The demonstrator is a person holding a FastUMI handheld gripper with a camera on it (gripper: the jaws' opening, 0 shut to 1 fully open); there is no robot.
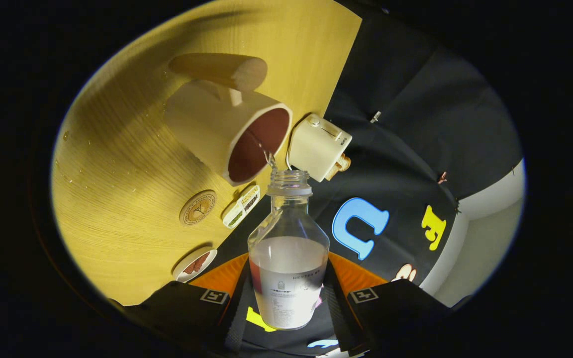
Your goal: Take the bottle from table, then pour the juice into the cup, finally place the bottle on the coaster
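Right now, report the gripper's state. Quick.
Gripper: shut on the bottle, one finger on each side of its labelled body, tipped so a thin stream runs from its open mouth into the cup.

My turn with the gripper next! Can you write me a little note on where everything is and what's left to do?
Gripper: shut on the bottle, both fingers pressing its lower body.
Bottle: open, tipped, its mouth at the rim of the cup, a thin stream running in. Some liquid is left inside.
Cup: on the wooden table.
Coaster: on the table beside the cup, bare.
Done: bottle picked up, pouring under way.
Left: finish pouring, turn the bottle upright, set it on the coaster.
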